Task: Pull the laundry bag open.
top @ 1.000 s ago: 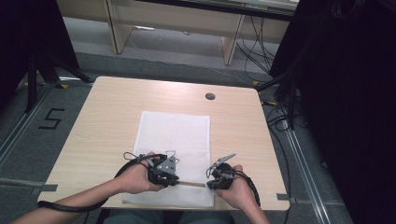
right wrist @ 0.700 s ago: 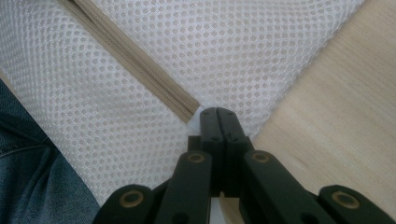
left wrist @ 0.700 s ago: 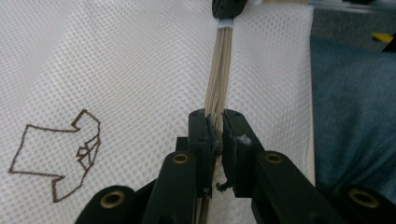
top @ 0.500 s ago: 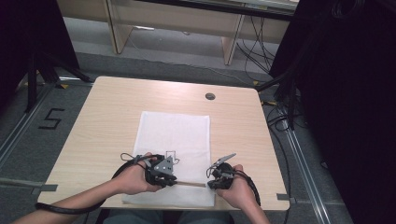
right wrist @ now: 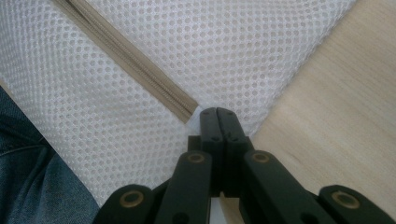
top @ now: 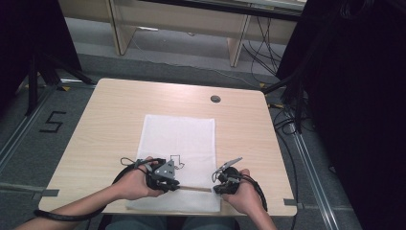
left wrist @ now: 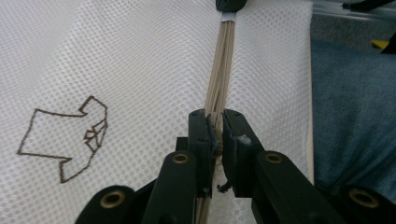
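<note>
A light wooden table [top: 115,120] stands on a grey floor, seen from above, with a small round dark cable hole [top: 215,98] near its far edge. A white mesh bag [top: 179,139] lies flat on the middle of the table, its near edge reaching the table's front edge, close to the person. A small brown outline drawing [top: 177,161] is printed on the mesh just beyond the left gripper. A tan zipper [left wrist: 220,74] runs across the bag's near end, between the two grippers.

Two forearms come in from the bottom of the high view. The left hand [top: 134,181] holds the left gripper [left wrist: 215,134], which is clenched on the zipper partway along its length, the tan strip pinched between the black jaws. The right hand [top: 243,191] holds the right gripper [right wrist: 217,114], whose jaws are pressed together at the zipper's end by the bag's near right corner, grasping the white mesh there, just beside the bare wood. Blue denim [right wrist: 28,158] shows below the table edge in both gripper views.
</note>
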Demonstrator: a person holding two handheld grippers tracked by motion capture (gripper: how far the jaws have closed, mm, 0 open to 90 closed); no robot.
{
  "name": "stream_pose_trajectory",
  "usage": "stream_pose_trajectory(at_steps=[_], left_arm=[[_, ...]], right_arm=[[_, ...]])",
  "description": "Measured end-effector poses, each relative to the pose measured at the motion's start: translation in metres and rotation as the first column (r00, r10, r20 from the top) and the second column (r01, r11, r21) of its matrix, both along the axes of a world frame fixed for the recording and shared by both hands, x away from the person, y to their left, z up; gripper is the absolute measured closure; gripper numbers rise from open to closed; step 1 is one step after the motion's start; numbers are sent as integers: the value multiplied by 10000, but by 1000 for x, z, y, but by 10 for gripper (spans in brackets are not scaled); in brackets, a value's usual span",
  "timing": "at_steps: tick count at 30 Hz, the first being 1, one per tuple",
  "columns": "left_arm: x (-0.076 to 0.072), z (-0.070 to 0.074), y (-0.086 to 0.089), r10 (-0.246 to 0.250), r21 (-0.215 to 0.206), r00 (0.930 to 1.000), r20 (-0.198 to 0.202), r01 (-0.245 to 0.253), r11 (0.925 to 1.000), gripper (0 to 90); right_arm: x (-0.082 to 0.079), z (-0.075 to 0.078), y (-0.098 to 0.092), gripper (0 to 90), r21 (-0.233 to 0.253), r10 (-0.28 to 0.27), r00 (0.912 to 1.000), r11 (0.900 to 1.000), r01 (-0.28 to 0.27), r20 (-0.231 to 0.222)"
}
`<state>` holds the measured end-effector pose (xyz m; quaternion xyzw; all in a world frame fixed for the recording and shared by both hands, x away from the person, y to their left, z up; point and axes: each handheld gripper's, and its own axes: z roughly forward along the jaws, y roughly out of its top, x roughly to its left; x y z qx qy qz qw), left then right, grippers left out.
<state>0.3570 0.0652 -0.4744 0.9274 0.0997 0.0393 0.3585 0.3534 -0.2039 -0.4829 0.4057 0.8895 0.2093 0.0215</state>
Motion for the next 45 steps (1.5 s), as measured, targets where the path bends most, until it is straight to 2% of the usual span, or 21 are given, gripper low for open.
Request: stream_pose_trajectory(at_steps=[2, 3, 5, 7, 12, 17, 18, 20, 27, 31, 32, 33, 34, 37, 39, 40, 41, 42, 45], left_arm=[[0, 1, 1, 42, 15, 10000, -38, -42, 10000, 820], [0, 1, 1, 72, -68, 9998, -188, -73, 10000, 820], [1, 1, 3, 60, 46, 10000, -58, -60, 10000, 820], [0, 1, 3, 164, -66, 9997, -176, -165, 9998, 820], [0, 2, 6, 17, 1, 10000, -86, -17, 10000, 820], [-2, 3, 9, 108, 89, 9999, -102, -108, 9999, 820], [-2, 3, 9, 145, 121, 9998, -114, -144, 9998, 820], [-2, 3, 10, 191, 10, 9997, -133, -191, 9998, 820], [-2, 3, 15, 228, 80, 9996, -174, -226, 9997, 820], [-1, 4, 17, 141, 181, 9999, -52, -140, 9997, 820], [-1, 4, 18, 151, 113, 9999, -55, -151, 9998, 821], [-1, 4, 19, 237, 44, 9994, -251, -236, 9997, 820], [-1, 4, 20, 204, 80, 9997, -142, -203, 9998, 820], [-1, 4, 21, 288, -33, 9993, -255, -289, 9996, 820], [0, 5, 23, 219, 149, 9997, -66, -218, 9997, 820], [-1, 5, 23, 331, 61, 9993, -152, -330, 9994, 821], [1, 6, 25, 231, 229, 9997, -103, -228, 9995, 821], [0, 6, 28, 347, 214, 9994, -22, -347, 9992, 820], [0, 6, 35, 588, -24, 9980, -237, -588, 9983, 820]], right_arm=[[1, 0, -1, 900, -68, 132, 9998, 9999, -131, 132], [0, 0, 0, 900, -85, -37, 10000, 10000, 36, -15], [0, 0, -1, 900, -76, 5, 10000, 10000, -5, 5], [0, 0, -1, 900, -14, -31, 10000, 10000, 31, -24], [0, 0, -1, 900, -50, -14, 10000, 10000, 14, -1], [0, 1, -1, 900, -85, 16, 10000, 10000, -16, 6], [-1, 1, 0, 900, -11, -153, 9998, 9999, 153, -151], [0, 1, -1, 900, -65, -41, 10000, 10000, 41, -17], [0, 1, -1, 900, -65, -22, 10000, 10000, 22, -6], [0, 1, -1, 900, -63, -39, 10000, 10000, 39, -20], [0, 1, -1, 900, -85, -31, 10000, 10000, 31, -13], [0, 1, -1, 900, -73, -73, 10000, 9999, 73, -28], [0, 1, -1, 900, -71, -56, 10000, 10000, 56, -40], [0, 1, -1, 900, -133, -170, 9998, 9998, 168, -99], [0, 1, -1, 900, -116, -135, 9999, 9998, 134, -77], [1, 0, -2, 900, -49, 29, 10000, 10000, -29, 50], [0, 1, -1, 900, -77, -30, 10000, 10000, 30, -3], [0, 1, -1, 900, -118, -100, 9999, 9999, 100, -39], [0, 1, -1, 900, -152, -156, 9999, 9998, 155, -74]])
